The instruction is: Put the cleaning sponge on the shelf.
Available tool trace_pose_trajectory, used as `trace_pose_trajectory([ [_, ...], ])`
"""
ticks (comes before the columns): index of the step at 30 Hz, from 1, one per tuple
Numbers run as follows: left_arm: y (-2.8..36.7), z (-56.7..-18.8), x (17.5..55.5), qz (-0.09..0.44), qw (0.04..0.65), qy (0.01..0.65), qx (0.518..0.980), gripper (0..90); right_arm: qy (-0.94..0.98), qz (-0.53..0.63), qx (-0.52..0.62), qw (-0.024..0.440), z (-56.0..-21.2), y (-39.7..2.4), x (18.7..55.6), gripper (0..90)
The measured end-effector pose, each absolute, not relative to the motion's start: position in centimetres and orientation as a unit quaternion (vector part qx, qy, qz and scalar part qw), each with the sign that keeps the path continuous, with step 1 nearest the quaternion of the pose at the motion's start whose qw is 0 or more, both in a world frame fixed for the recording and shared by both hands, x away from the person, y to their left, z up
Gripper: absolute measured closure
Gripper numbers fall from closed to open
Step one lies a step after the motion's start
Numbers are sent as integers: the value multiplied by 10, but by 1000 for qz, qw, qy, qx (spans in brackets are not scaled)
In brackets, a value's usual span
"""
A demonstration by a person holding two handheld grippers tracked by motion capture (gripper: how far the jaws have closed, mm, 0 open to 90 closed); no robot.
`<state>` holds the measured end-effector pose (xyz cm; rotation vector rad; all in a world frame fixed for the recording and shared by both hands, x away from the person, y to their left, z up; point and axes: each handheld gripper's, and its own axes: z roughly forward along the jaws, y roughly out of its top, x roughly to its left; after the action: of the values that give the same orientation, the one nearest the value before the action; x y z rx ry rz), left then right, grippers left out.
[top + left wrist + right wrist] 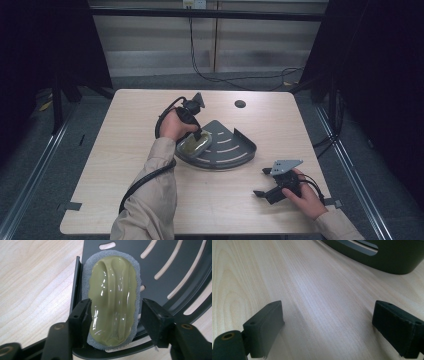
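A dark grey quarter-round rack point(235, 150) with slots in its floor lies in the middle of the table. In its left corner lies an oval sponge point(195, 145) with a glossy olive-green top point(112, 297) and a grey foam rim. My left gripper point(201, 137) reaches down over it. In the left gripper view, that gripper point(116, 308) is open and straddles the sponge: one jaw touches its edge, the other stands a sliver off. My right gripper point(260, 182) rests open on the wood at the front right, nothing between its jaws point(328, 315). The rack's curved wall point(387, 257) lies ahead of it.
A round cable hole point(240, 104) sits in the wooden table point(125, 165) near its far edge. Black cables trail from both grippers; the left one loops along the forearm. Dark curtains and metal frame rails flank the table.
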<state>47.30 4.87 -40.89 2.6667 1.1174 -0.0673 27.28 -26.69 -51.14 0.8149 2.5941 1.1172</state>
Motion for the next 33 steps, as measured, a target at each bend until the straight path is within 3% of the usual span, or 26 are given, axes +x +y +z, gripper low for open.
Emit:
trace_pose_trajectory([
  [18,57,-401,469,-29,161,399,902,221,878,378,276,101,-511,-267,273,95],
  [33,61,-397,465,-27,173,401,899,178,878,378,276,100,-511,-267,273,95],
])
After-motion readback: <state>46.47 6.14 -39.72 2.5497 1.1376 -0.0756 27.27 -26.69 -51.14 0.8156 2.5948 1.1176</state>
